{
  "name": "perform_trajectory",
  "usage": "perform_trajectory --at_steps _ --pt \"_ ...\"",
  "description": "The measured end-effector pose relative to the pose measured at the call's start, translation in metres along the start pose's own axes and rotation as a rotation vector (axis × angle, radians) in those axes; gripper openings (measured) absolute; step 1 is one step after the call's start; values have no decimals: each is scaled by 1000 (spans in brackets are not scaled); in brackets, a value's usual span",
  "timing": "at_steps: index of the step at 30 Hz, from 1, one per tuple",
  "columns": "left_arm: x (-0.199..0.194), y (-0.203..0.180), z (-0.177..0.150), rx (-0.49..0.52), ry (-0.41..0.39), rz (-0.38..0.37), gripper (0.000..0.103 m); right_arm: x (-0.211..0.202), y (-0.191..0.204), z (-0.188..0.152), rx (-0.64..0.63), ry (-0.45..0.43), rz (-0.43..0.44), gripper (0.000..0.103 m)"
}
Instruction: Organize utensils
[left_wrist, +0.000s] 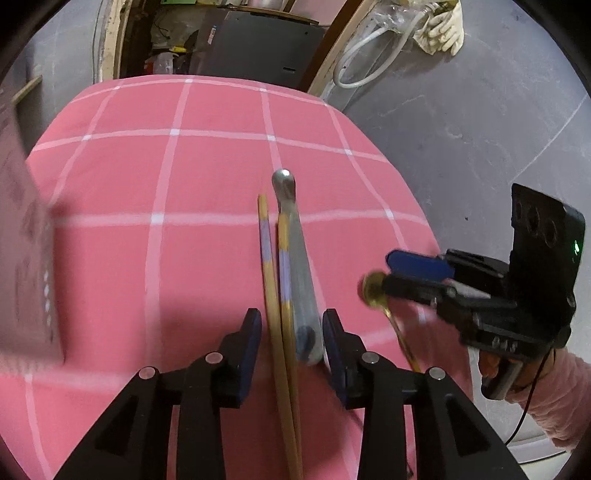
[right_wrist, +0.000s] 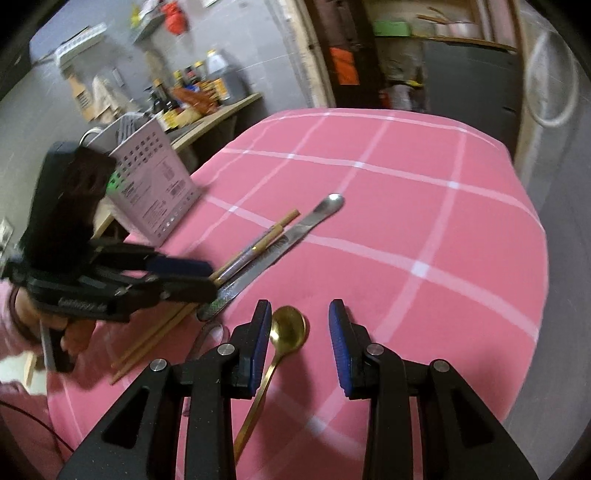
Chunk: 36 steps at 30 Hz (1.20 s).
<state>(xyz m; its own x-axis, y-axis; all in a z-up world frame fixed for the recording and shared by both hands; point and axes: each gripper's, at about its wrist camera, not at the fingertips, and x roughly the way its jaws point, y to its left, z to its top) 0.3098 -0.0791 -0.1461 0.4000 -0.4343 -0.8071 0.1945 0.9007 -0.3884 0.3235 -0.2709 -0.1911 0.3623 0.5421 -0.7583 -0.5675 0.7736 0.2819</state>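
Left gripper (left_wrist: 291, 332): jaws part-open, pads clear of chopsticks (left_wrist: 273, 295) and knife (left_wrist: 301, 277) between them.
Right gripper (right_wrist: 299, 332): part-open, gold spoon (right_wrist: 286, 332) lying loose between.

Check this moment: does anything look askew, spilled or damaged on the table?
Nothing spilled or damaged. The chopsticks and silver knife lie side by side on the pink cloth, the gold spoon apart from them, all outside the utensil holder.
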Motion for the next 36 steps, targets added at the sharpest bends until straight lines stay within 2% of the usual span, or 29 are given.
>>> perform_trajectory --at_steps 5,8,10,12,14,16,20,23,26,32,36 --pt "17 -1 17 19 32 8 32 4 6 6 -79 41 33 26" --pt "23 -1 27 32 55 11 31 10 7 8 -101 92 53 11" --pt "29 -3 35 49 81 20 28 11 9 8 -126 98 52 9" --pt "31 -2 39 62 108 29 21 10 11 8 -132 111 54 4" --pt "38 0 46 45 140 -1 14 7 11 7 -117 111 52 4" --pt "40 2 47 21 151 -24 14 4 11 4 -92 101 49 4" --pt "37 -3 42 32 140 -7 13 -10 6 -4 -1 65 35 3" --pt "28 -5 35 45 117 -4 13 -27 5 -11 57 11 -7 3" --pt "10 -6 27 45 62 -15 13 -46 6 -15 128 -60 -45 3" --pt "-40 -11 15 61 -98 -28 13 -94 25 -16 217 -256 -157 3" --pt "-76 -14 11 91 -194 -26 13 -110 53 -4 217 -353 -233 3"
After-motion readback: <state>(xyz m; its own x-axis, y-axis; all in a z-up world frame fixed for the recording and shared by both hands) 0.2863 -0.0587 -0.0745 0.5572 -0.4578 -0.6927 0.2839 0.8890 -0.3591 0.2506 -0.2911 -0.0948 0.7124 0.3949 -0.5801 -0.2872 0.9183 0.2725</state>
